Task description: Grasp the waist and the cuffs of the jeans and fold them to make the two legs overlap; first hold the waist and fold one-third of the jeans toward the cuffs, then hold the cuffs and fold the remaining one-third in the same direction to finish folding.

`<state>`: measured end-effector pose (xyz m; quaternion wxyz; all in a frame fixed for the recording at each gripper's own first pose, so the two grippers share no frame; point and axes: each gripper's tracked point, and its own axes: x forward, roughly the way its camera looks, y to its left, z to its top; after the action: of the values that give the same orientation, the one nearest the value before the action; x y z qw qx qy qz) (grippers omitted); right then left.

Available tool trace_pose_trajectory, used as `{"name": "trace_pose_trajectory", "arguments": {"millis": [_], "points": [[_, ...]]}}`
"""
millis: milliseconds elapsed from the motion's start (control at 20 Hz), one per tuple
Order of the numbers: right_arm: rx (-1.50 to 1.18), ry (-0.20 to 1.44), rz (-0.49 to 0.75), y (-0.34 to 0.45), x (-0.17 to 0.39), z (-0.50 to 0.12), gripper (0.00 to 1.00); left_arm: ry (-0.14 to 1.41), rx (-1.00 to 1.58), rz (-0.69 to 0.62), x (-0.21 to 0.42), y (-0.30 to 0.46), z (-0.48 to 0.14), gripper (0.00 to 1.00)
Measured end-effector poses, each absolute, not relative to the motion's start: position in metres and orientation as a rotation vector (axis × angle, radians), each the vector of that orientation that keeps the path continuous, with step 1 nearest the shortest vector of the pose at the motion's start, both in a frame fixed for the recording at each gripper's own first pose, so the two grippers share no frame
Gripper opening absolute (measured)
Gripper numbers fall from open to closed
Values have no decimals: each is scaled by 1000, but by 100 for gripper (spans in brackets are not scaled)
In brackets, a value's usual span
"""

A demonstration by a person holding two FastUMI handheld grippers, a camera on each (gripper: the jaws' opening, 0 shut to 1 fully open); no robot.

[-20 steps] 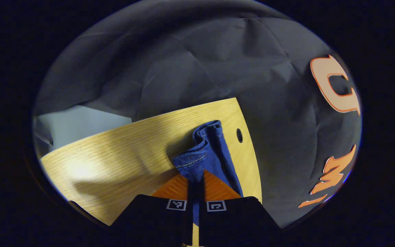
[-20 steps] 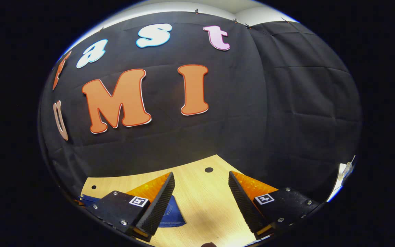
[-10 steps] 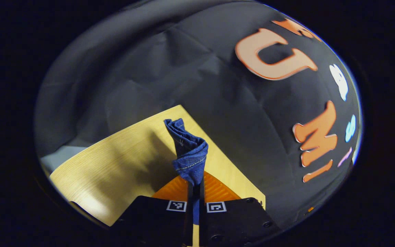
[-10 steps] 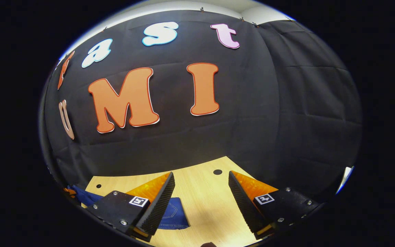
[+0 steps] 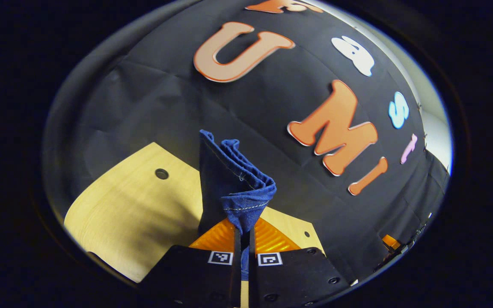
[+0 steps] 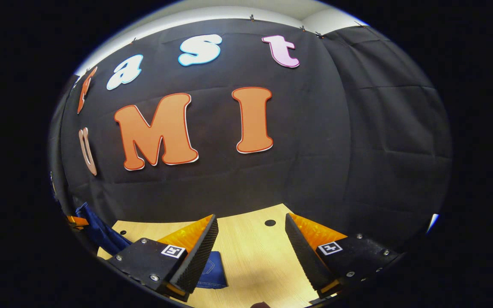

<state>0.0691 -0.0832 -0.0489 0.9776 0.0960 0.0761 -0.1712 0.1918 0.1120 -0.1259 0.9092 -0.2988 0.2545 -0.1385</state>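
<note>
Each claw (image 6: 250, 239) has black screwed housings with square coded tags and ribbed wedge fingers (image 6: 197, 252).

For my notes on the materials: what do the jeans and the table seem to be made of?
Jeans: blue denim, matte, judging by the woven surface and the pale stitched hem; it bunches softly where the left tool pinches it.
Table: light wood or wood-look laminate, smooth, with fine straight grain lines; I cannot tell which.

Recording booth: black cloth wall (image 6: 357, 141) behind wooden table (image 6: 250, 256).
</note>
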Motion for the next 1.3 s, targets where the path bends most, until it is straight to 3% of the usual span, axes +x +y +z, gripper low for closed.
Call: {"name": "trace_pose_trajectory", "arguments": {"millis": [450, 850, 1100, 1150, 1300], "points": [[91, 136, -203, -58, 81, -57, 97, 577, -482, -428, 184, -17, -112, 7], [119, 153, -167, -69, 86, -66, 97, 704, -301, -497, 179, -123, -151, 7], [143, 150, -136, -59, 82, -68, 97, 804, -112, -525, 145, -182, -187, 8], [128, 147, -133, -56, 82, -68, 97, 808, -72, -554, 136, -193, -191, 26], [99, 135, -108, -42, 81, -65, 98, 738, -13, -621, 122, -223, -181, 67]]}}
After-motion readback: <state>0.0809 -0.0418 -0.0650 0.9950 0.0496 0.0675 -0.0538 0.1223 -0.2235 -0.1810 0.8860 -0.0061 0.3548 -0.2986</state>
